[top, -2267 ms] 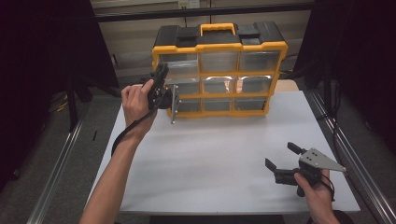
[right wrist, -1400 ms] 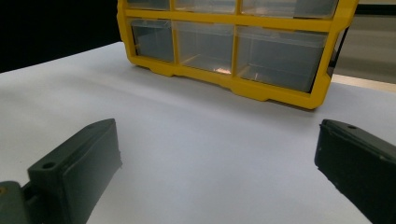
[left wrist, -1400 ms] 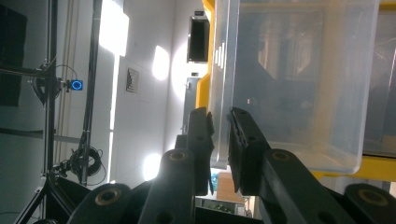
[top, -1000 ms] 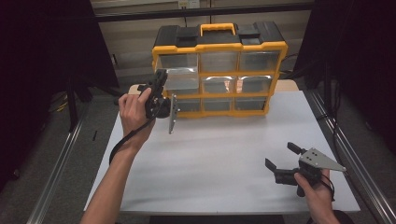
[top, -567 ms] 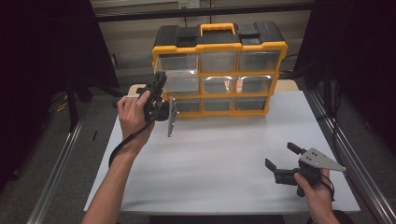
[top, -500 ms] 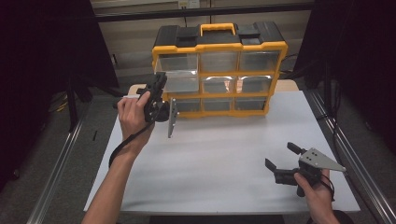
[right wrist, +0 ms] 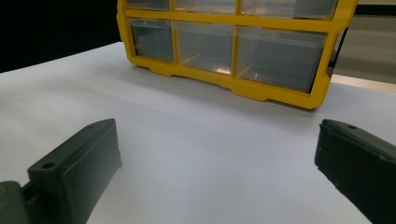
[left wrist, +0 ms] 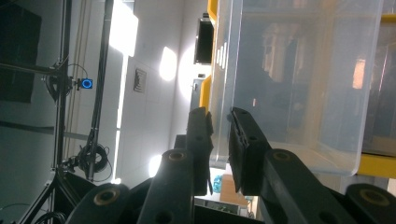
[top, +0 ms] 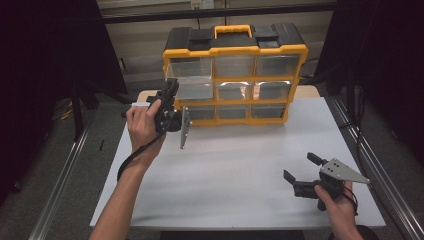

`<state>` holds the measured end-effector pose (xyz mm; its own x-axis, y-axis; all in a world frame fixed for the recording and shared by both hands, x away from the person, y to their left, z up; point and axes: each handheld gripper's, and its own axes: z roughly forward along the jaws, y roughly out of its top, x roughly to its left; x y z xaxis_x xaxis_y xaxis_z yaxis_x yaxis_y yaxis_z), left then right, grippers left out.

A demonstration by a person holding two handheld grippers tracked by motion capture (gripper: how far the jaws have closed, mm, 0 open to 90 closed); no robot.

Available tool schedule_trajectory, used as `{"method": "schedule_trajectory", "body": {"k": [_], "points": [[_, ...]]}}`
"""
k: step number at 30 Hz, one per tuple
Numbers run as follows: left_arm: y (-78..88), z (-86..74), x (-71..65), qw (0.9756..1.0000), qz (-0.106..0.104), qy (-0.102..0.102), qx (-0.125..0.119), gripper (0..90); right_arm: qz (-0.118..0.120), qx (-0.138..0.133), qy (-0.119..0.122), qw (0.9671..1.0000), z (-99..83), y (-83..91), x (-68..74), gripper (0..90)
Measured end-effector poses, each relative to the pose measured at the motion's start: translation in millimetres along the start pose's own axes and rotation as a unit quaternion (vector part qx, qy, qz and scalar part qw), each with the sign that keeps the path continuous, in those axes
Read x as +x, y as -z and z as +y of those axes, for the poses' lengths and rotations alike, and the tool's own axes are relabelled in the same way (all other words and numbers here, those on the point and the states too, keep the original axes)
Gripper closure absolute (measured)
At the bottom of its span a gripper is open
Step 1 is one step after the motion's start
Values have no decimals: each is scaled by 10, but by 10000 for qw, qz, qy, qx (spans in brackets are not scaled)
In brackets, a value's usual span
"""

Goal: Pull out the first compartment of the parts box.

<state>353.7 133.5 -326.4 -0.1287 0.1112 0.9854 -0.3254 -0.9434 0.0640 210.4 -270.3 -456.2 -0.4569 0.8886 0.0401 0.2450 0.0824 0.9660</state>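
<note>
A yellow and black drawer organizer with clear drawers stands at the back of the white table. Its top-left clear drawer juts out from the frame. My left gripper, held in a raised hand, is shut on the front wall of that drawer. In the left gripper view the drawer wall runs between the two nearly closed jaws of the left gripper. My right gripper rests low at the table's front right, open with nothing between its jaws. The right gripper faces the organizer's lower drawers.
A black lid with a yellow carry handle tops the organizer. Metal rails run along both sides of the table. Dark curtains hang to the left and right. Bare white tabletop lies between my two hands.
Over the earlier frames my left hand drew back toward the table's left front and the top-left drawer slid out with it. In the last half second nothing moved. The right gripper stayed put.
</note>
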Motion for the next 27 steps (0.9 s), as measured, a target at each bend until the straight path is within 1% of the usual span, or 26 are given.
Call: {"method": "schedule_trajectory", "body": {"k": [2, 4, 5, 6, 9, 10, 11, 12, 13, 14, 15, 16, 17, 18, 19, 20, 22, 23, 24, 25, 26, 27], "points": [[-3, 6, 1, 10000, 30, 31, -9, 787, -8, 7, -21, 10000, -1, 0, -1, 0], [-2, 7, -2, 10000, 12, 53, -5, 786, -4, 19, -24, 10000, 0, 1, -2, 0], [2, 7, 0, 10000, 7, 26, 16, 786, -5, 4, -23, 10000, 0, -1, 0, 0], [-1, 6, -1, 10000, 24, 55, -28, 786, -4, 5, -20, 10000, 0, -1, 1, 0], [7, -7, 2, 9998, -5, 180, -57, 778, 19, 26, -19, 10000, -1, -3, -2, 0], [21, -13, -2, 9995, 41, 321, -65, 772, 16, 20, -13, 10000, -1, -3, -3, 0], [30, -24, -4, 9988, 6, 470, -101, 768, 19, 18, -11, 10000, -1, -3, -3, 0], [43, -32, -14, 9981, 36, 599, -146, 758, 18, 19, -13, 10000, -1, -2, -3, 0], [36, -40, -39, 9977, 42, 667, -131, 744, 13, 23, -8, 10000, -2, 0, -5, 0], [31, -42, -44, 9982, 61, 590, -105, 679, 16, 26, -19, 10000, -2, 1, -7, 0], [36, -56, -44, 9980, 62, 616, -103, 649, 12, 22, -17, 10000, -3, 0, -8, 0], [49, -66, -38, 9972, 100, 732, -99, 621, 19, 32, -22, 10000, -3, 1, -7, 0], [59, -72, -29, 9968, 110, 792, -82, 581, 8, 24, -20, 10000, -2, 2, -7, 0], [65, -81, -24, 9960, 167, 877, -76, 540, 4, 30, -34, 10000, -2, 4, -4, 0], [69, -90, -20, 9956, 243, 904, -57, 488, 5, 26, -33, 10000, -1, 2, -5, 0], [70, -100, -21, 9945, 282, 1009, -66, 432, 23, 24, -14, 10000, -2, -1, -8, 0], [71, -116, -23, 9936, 235, 1106, -21, 371, 17, 31, -9, 10000, -2, 0, -1, 0], [61, -125, -28, 9934, 243, 1125, 7, 335, 24, 28, 1, 10000, -2, 2, 0, 0], [50, -133, -35, 9927, 202, 1186, 21, 306, 22, 26, -15, 10000, -3, 1, 3, 0], [31, -143, -47, 9912, 121, 1317, 9, 283, 17, 30, -27, 10000, -5, 2, 2, 0], [13, -148, -60, 9892, 105, 1464, 6, 256, 27, 32, -42, 10000, -7, 0, -3, 0], [1, -150, -66, 9876, 129, 1564, 6, 225, 7, 20, -58, 10000, -10, -4, -5, 0]]}}
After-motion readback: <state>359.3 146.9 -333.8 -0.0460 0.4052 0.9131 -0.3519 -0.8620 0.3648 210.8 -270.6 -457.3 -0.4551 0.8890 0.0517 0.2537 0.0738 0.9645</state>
